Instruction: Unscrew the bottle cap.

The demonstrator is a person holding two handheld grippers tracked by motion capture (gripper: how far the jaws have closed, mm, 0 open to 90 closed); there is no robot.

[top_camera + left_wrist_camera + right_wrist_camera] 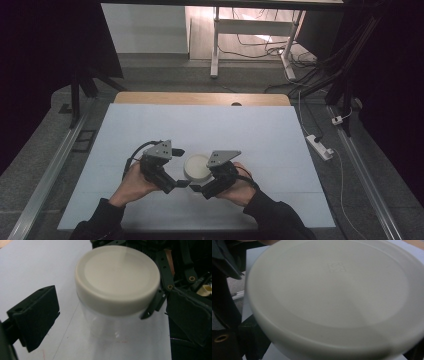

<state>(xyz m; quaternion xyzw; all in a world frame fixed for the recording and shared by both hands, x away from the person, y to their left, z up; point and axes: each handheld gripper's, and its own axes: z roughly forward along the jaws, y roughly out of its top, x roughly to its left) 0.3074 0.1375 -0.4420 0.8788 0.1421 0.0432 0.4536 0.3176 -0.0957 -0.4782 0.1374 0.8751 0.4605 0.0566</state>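
While the clear jar point(117, 322) stands near the table point(150, 125) front, both grippers flank it. At its nine o'clock, the left gripper point(176, 167) is spread, jaws off the glass. At three o'clock, the right gripper point(200, 186) crowds the cream lid point(337, 290); its grip cannot be told. Judging by this, the lid is still on and unscrewing remains.

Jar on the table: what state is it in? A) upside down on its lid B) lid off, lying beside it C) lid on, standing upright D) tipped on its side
C: in the left gripper view the cream lid sits atop the clear jar, which stands upright on the white table.
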